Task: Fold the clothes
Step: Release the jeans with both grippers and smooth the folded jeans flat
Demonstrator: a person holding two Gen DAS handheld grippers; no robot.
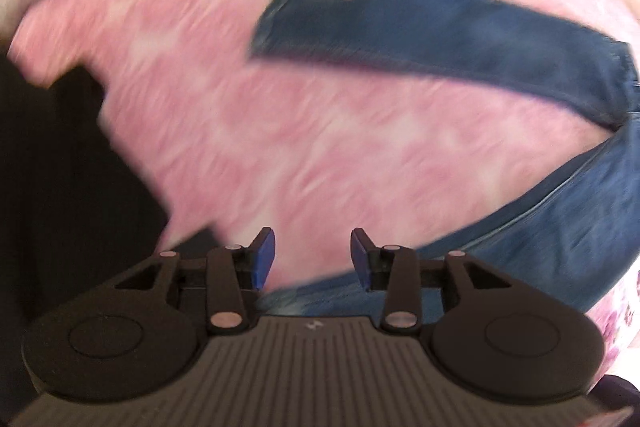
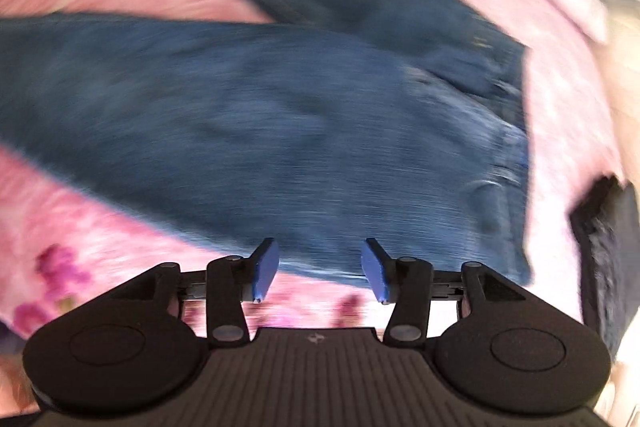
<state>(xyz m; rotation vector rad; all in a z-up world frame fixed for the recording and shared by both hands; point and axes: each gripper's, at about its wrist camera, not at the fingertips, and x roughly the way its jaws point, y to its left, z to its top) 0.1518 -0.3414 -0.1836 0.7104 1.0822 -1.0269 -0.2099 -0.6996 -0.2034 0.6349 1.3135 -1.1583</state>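
- Left gripper (image 1: 313, 259): jaws apart, nothing between the blue pads (image 1: 265, 259); it hangs above the pink blanket (image 1: 240, 115), with the hem of a trouser leg just beneath its tips.
- Right gripper (image 2: 319, 269): jaws apart and empty; it hangs over the near edge of the jeans (image 2: 260, 131), the blue pads (image 2: 266, 269) on either side of the denim edge; contact with the cloth cannot be told.
- Jeans: blue denim, lying spread on the pink blanket. In the right wrist view the two legs run out to the left, parting in a V, with the waist toward the right. In the left wrist view one leg (image 1: 420, 31) lies across the upper right and the other (image 1: 540, 227) runs along the lower right.
- Dark cloth (image 1: 60, 167): a black item at the left edge of the left wrist view, resting on the blanket, apart from the jeans.
- Both views are blurred; fine detail of seams and pockets cannot be read.
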